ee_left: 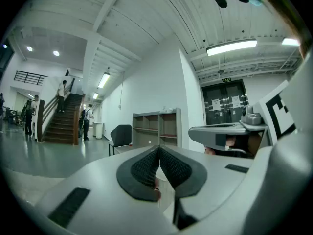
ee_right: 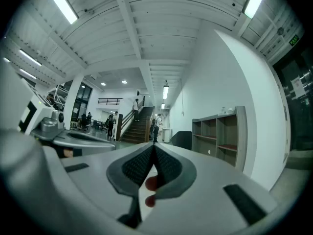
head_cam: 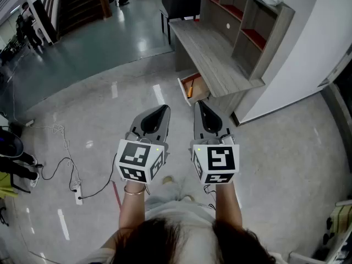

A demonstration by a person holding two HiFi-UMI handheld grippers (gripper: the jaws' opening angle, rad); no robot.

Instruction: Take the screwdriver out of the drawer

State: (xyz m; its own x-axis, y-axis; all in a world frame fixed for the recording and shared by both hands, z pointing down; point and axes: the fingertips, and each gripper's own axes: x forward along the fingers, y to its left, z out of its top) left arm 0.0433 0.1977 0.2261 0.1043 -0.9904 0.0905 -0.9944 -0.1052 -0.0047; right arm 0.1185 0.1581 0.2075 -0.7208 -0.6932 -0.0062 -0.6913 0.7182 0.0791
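Glossy grey floor (head_cam: 110, 65) of a wide hall, with a wooden counter (head_cam: 209, 48) against a white wall (head_cam: 308, 37) and shelves (head_cam: 247, 21) on top of it. Black chair (head_cam: 181, 1) at the far end of the counter. Under the near end, drawer (head_cam: 201, 90) already pulled open, so no opening needed any more. Inside it, screwdriver (head_cam: 190, 87) with orange handle, lying lengthwise toward the left side, untouched.

Left claw (head_cam: 159, 114) and right claw (head_cam: 202, 110) held side by side in the air over the bare floor, pointing toward the drawer but well apart from it. Both closed, pads pressed together, nothing gripped; plain to see in each gripper view, with only the hall and the shelves beyond the tips.

Judging from this, task hardly begun. Drawer open, but approach, grasp and lifting out all left to do. Most likely needed next: to step nearer, to lower one claw over the drawer, to spread its jaws, then to close them on the handle. Possible difficulty: narrow drawer and tool close to one side wall, so little room there for a jaw.
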